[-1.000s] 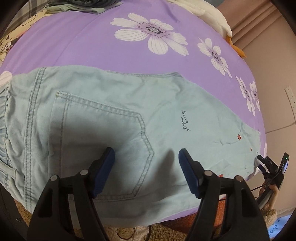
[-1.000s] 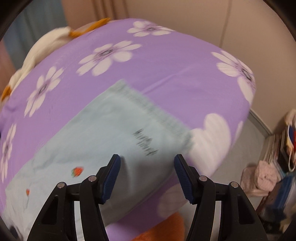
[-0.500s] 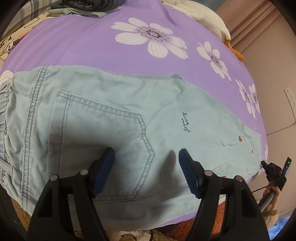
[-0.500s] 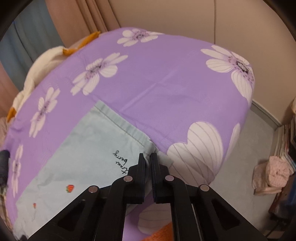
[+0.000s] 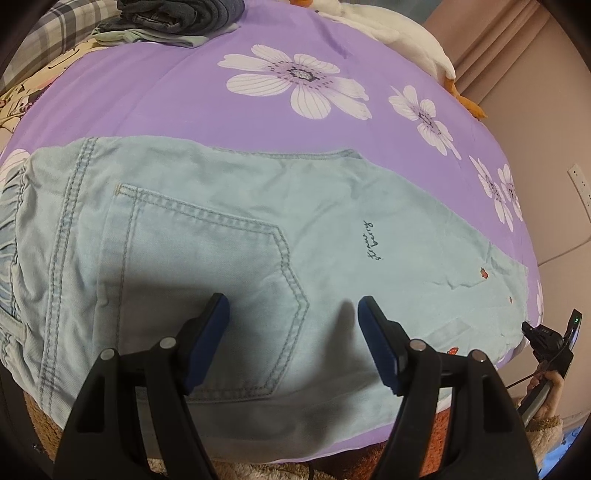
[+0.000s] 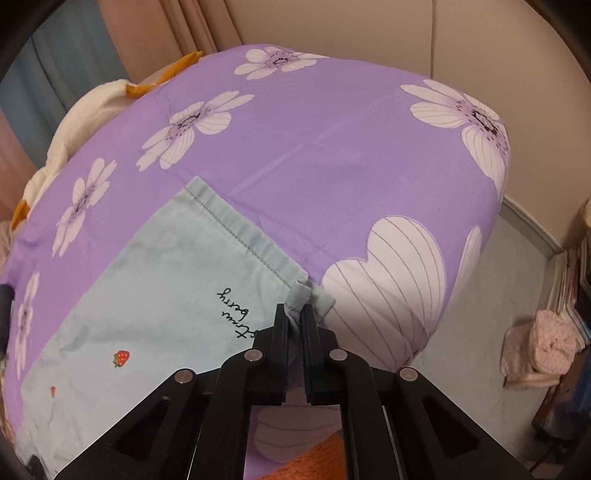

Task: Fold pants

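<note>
Left wrist view, left to right. Gathered elastic waistband at far left edge, bunched and ridged. Pants (image 5: 229,236) spread flat across the middle of the frame on purple bedsheet (image 5: 184,96) with white flower print; pale blue, soft-washed denim look, double-stitched seams, five-sided back pocket (image 5: 207,258) left of centre. Small script embroidery right of centre, tiny red strawberries toward the leg end at right.

Left gripper (image 5: 293,325) at bottom centre, jaws wide, blue pads hovering over the pocket's lower edge, nothing between them. Right gripper (image 5: 546,339) small at lower right edge, at the leg hem.

Right wrist view, left to right. Leg panel filling lower left; stitched hem (image 6: 240,236) running diagonally to centre. Right gripper (image 6: 294,317) at bottom centre, jaws having just closed, now pinched tight on the hem corner, cloth puckered between the pads.

Handling, judged: light, limp, likely to drape and sag once lifted; not slippery, not fragile. Thicker stitched hem and waistband probably the firmest holds; second grip best at the waistband or near side seam, so the leg carries over evenly.

Folded dark clothes (image 5: 177,14) at upper left, white plush (image 5: 388,29) at upper right.
</note>
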`<state>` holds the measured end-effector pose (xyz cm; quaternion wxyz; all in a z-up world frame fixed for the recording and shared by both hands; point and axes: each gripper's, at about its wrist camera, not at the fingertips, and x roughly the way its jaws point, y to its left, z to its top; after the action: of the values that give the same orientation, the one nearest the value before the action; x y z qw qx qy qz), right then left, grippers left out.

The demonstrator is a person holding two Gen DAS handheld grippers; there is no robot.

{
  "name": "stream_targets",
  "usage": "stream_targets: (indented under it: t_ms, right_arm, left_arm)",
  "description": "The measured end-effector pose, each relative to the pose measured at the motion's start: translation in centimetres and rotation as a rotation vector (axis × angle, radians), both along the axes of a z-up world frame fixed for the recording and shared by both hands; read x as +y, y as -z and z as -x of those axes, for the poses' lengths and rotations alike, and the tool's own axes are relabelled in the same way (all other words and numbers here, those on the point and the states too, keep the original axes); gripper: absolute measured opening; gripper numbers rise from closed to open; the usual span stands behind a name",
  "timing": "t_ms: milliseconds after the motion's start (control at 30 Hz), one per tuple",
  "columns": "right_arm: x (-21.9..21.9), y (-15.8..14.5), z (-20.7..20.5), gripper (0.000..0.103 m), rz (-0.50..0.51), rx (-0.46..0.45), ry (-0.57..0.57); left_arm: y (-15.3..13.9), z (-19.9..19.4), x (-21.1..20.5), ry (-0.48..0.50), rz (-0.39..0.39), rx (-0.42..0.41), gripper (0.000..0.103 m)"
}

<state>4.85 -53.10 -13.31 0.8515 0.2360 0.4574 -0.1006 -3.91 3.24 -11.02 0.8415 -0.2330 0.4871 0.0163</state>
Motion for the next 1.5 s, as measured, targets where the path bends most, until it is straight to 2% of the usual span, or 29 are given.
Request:
stream_targets:
  t_ms: [1000,1200,1367,1500]
  right_arm:
    - [0.6,0.3,0.3,0.006,0.05,-0.021,0.0]
    - [0.5,0.3,0.4,0.006,0.053,-0.022,-0.008]
    - [0.6,0.3,0.2,0.006,0.055,-0.014,-0.011]
    - [0.7,0.2,0.3,0.007,0.056,-0.013,-0.009]
  left_arm:
    - [-0.1,2.2,-0.4,-0.025,0.026,-0.014,0.072]
    - [-0.6,2.5,-1.2,-0.002,0.0,-0.007,0.075]
    - [-1.5,2.6,-1.8,0.019,0.082,-0.036,0.078]
    - [-2.5,2.2,-3.0,0.04,0.024,-0.044,0.079]
